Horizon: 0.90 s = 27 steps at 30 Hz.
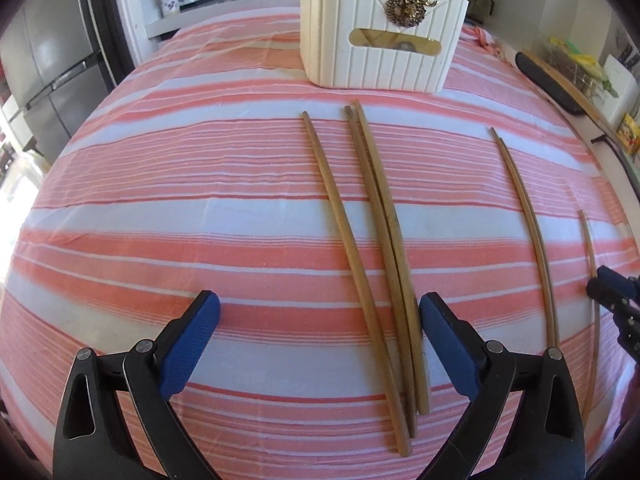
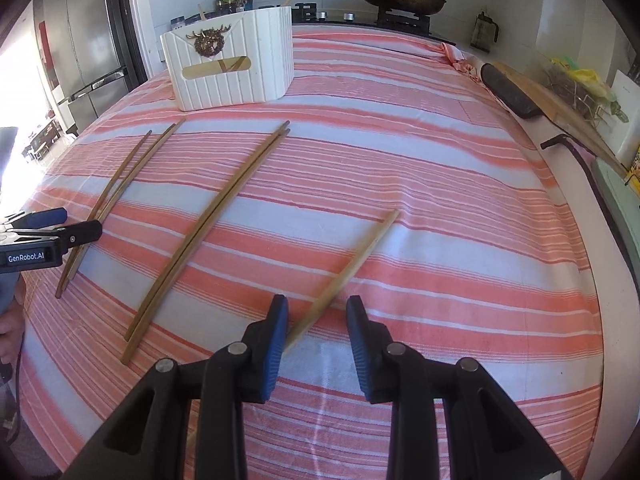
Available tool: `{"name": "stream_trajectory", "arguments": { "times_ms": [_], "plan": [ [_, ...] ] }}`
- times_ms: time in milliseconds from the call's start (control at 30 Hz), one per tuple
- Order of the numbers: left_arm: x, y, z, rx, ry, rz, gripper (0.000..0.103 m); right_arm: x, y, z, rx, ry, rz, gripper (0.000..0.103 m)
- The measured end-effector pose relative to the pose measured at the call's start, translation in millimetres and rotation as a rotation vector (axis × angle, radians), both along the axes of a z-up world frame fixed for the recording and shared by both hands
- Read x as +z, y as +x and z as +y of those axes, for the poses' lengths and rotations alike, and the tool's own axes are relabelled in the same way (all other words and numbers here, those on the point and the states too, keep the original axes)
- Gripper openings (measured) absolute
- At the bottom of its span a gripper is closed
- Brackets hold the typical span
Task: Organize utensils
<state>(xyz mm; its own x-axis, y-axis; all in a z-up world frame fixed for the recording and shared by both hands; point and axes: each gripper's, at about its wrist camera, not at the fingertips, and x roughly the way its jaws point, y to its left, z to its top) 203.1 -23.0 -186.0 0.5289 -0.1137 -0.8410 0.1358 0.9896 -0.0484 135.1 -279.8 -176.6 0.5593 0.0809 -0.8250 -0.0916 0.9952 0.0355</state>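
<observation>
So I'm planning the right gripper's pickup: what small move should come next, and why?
Probably close the right gripper on the lone chopstick. The chopstick runs between its fingers, touching or nearly touching only the left one, with a clear gap on the other side, so nothing is clamped yet. The white holder stands at the far end of the striped cloth.

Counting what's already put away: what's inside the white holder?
Through the white holder's front slot, a few wooden sticks show, crossed; stick tips poke above its rim. The walls hide the rest, so no count is possible.
</observation>
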Motion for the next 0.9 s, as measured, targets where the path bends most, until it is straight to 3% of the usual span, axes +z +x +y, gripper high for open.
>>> {"name": "stream_trajectory", "arguments": {
  "times_ms": [167, 300, 467, 533, 567, 733, 800, 900],
  "plan": [
    [2, 1, -1, 0.000, -0.006, 0.002, 0.100, 3, -3, -6, -0.027, 0.105, 0.045, 0.035],
    [5, 7, 17, 0.053, -0.101, 0.004, 0.100, 1, -17, 10, 0.006, 0.084, 0.059, 0.044],
    [5, 24, 19, 0.134, -0.056, -0.003, 0.095, -1, -24, 27, 0.027, -0.034, 0.030, 0.044],
    [4, 25, 12, 0.124, 0.012, -0.008, 0.079, 1, -25, 27, 0.025, -0.045, 0.029, 0.035],
    [4, 22, 9, 0.102, 0.035, -0.018, 0.073, 2, -26, 26, 0.026, -0.051, 0.029, 0.019],
    [6, 7, 7, 0.000, 0.060, -0.041, 0.015, 4, -33, 10, 0.056, -0.093, 0.052, 0.014],
    [7, 3, 15, -0.021, 0.061, -0.031, 0.009, 4, -34, -3, 0.047, -0.113, 0.064, 0.012],
    [9, -1, 32, -0.036, 0.046, -0.006, 0.009, 2, -36, -27, 0.021, -0.152, 0.090, 0.011]
  ]
}}
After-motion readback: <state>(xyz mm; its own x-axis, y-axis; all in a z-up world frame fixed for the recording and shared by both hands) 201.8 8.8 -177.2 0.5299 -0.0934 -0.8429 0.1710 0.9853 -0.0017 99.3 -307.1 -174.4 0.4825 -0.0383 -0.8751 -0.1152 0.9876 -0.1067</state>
